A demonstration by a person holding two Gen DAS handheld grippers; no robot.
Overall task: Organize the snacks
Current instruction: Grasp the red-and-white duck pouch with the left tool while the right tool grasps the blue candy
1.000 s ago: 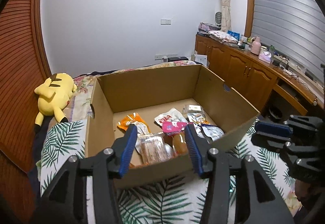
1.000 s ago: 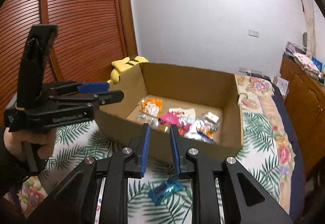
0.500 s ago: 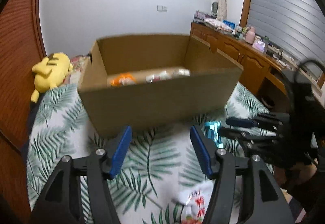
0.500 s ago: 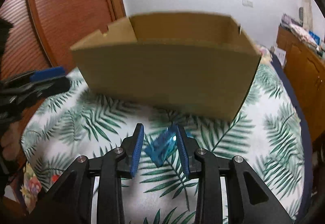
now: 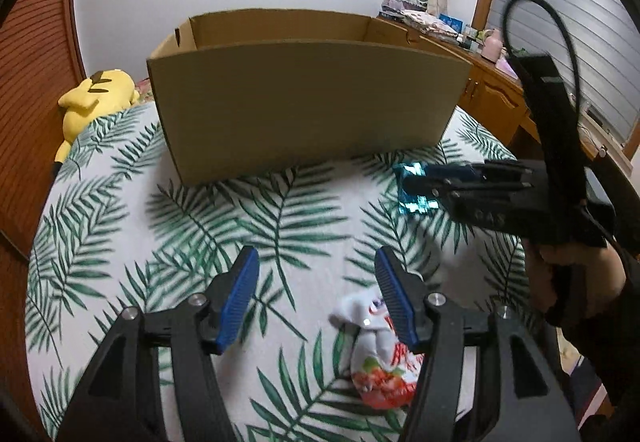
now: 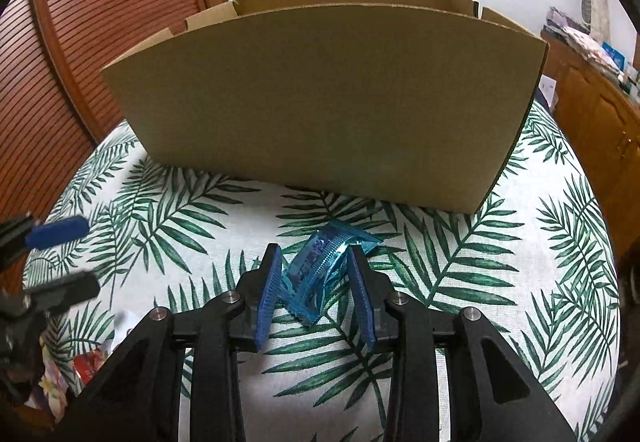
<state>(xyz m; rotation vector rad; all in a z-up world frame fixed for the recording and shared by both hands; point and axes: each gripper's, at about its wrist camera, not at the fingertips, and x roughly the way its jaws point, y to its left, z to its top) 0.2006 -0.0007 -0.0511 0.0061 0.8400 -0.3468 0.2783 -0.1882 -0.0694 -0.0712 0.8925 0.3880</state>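
A blue foil snack packet lies on the leaf-print bedspread in front of the cardboard box. My right gripper is open, its blue pads on either side of the packet, not closed on it. The packet also shows in the left wrist view, partly covered by the right gripper. My left gripper is open and empty, low over the bedspread. A white and red snack bag lies just under its right finger. The box hides its contents from both views.
A yellow plush toy lies at the back left by the wooden slatted wall. A wooden cabinet with clutter runs along the right. The bedspread stretches left of the grippers. The left gripper shows in the right wrist view.
Both grippers have dropped from above the box down to the bedspread in front of it. The right gripper has opened wider and moved around the blue packet. The left has neared the white bag.
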